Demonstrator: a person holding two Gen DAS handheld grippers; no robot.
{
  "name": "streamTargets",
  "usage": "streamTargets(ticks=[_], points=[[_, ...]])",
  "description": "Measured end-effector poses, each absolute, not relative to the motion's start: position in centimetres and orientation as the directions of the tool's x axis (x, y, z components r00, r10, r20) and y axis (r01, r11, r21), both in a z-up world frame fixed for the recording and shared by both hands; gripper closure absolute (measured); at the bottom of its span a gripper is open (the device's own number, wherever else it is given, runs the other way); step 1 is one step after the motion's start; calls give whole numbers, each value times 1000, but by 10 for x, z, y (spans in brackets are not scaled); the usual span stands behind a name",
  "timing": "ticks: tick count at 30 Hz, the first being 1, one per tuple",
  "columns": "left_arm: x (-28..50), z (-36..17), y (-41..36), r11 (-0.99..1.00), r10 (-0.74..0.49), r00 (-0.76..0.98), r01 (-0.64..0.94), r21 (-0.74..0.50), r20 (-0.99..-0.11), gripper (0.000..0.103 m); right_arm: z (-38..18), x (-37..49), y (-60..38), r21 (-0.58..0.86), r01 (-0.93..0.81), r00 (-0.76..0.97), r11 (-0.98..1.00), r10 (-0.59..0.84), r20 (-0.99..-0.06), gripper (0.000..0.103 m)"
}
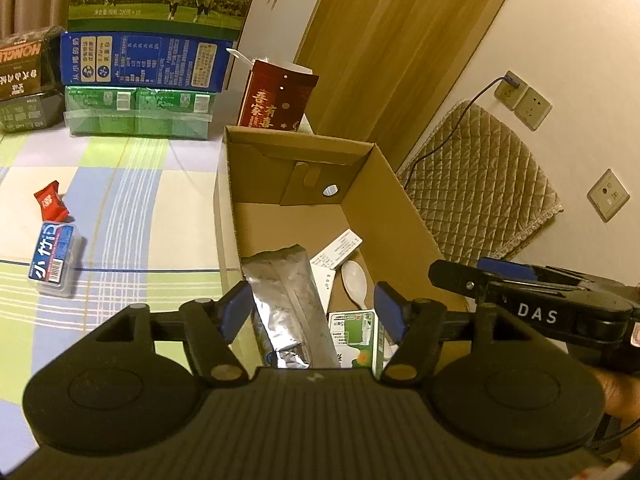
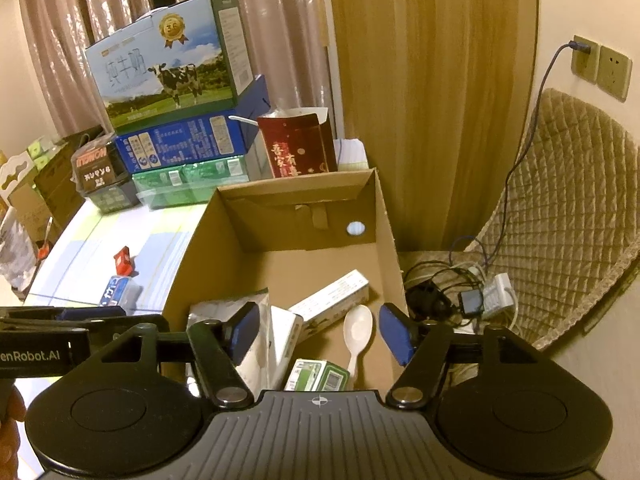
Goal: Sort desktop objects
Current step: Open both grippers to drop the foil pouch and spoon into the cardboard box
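Note:
An open cardboard box [image 1: 396, 184] [image 2: 384, 216] stands on the checked tablecloth [image 1: 120, 184]. Inside lie a silver foil pouch [image 1: 286, 300] [image 2: 256, 360], a white spoon [image 1: 354, 282] [image 2: 357, 332], a long white carton [image 1: 334, 258] [image 2: 332, 298] and a small green-and-white carton [image 1: 354, 334] [image 2: 318, 374]. My left gripper [image 1: 314, 310] hangs open over the box's near end, nothing between its fingers. My right gripper [image 2: 318, 330] is open above the same spot, also holding nothing. On the cloth to the left lie a red candy wrapper [image 1: 51, 201] [image 2: 123, 261] and a small clear blue-labelled box [image 1: 54, 256] [image 2: 116, 290].
Stacked milk cartons [image 1: 152, 60] [image 2: 172, 104] and a dark red gift bag [image 1: 276, 98] [image 2: 298, 144] stand behind the box. A quilted cushion [image 1: 480, 184] [image 2: 568, 216], wall sockets [image 1: 524, 100] and tangled cables [image 2: 460, 288] sit to the right. A hand shows at the edge of each view.

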State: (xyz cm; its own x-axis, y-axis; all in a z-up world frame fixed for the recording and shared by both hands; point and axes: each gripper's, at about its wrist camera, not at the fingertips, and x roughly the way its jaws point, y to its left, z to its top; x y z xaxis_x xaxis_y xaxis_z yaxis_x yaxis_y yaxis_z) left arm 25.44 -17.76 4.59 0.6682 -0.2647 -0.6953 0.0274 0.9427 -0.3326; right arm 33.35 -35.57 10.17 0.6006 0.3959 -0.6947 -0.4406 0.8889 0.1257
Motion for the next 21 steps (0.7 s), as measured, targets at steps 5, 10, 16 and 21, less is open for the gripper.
streamTargets(ticks=[5, 10, 16, 21], points=[[246, 52, -172, 947, -252, 678, 25, -322, -690, 32, 106, 324, -355, 106, -444, 612, 890, 388, -689, 17], [237, 61, -164, 950, -239, 697, 25, -310, -676, 21, 113, 314, -352, 83, -447, 628, 891, 379, -680, 7], [225, 73, -152, 961, -198, 726, 10, -278, -659, 5, 121, 303, -348, 57, -443, 651, 895, 365, -666, 2], [213, 83, -145, 966, -180, 751, 14, -257, -636, 2, 125, 293, -345, 46, -447, 654, 893, 361, -665, 2]])
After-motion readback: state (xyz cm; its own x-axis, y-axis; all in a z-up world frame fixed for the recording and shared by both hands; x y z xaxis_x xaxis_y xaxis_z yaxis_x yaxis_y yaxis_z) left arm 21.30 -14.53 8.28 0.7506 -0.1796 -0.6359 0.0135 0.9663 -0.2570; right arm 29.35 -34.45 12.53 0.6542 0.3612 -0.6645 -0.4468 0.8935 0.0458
